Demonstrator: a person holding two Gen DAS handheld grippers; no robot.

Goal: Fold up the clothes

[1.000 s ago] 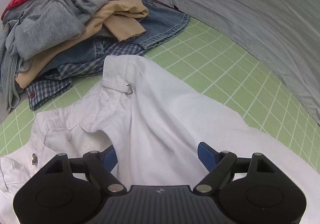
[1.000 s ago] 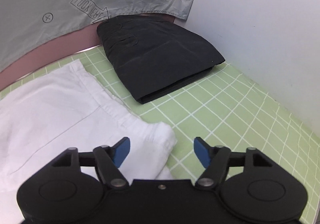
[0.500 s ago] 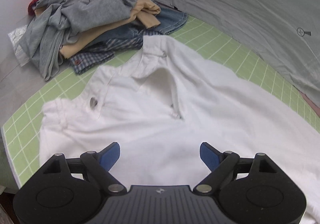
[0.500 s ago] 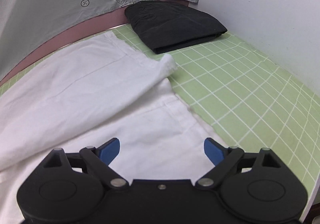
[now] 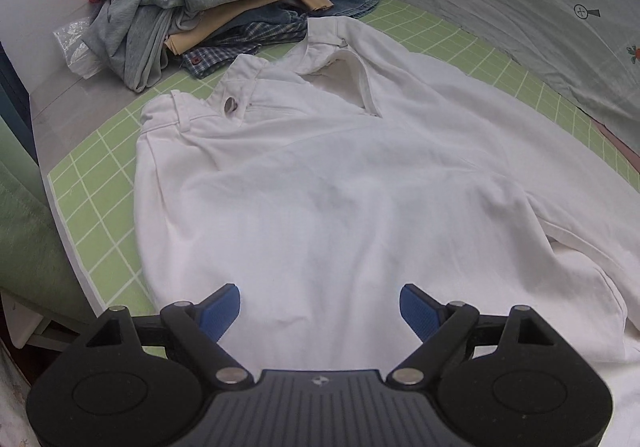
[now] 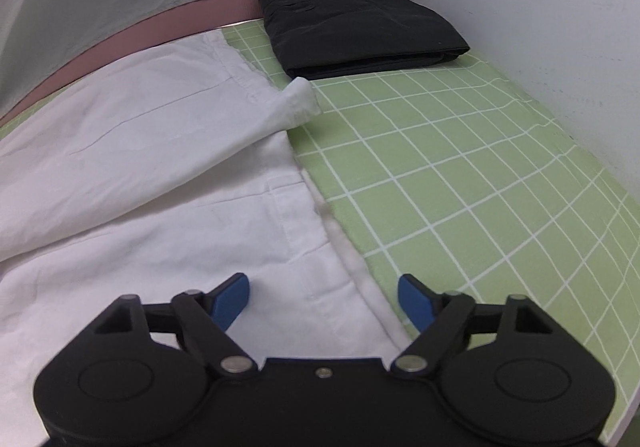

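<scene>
1. My left gripper (image 5: 320, 309), blue-padded fingers spread wide with nothing between them, hangs over the near edge of the white cotton trousers (image 5: 340, 183). A second ago it sat low by the waistband; now I see it pulled back and raised, so most of the garment shows.
2. My right gripper (image 6: 324, 297) is likewise spread and empty, above the trouser hem (image 6: 304, 231). It too has backed off: the hem corner that lay between the fingers is now farther ahead.
3. The trousers lie spread on the green gridded mat (image 6: 460, 175), one leg lapped over the other, waistband button (image 5: 230, 103) facing up.
4. Farther left: a heap of unfolded mixed clothes (image 5: 208, 3).
5. Farther right: a folded black garment (image 6: 360, 27) against the wall, apart from the trousers.
</scene>
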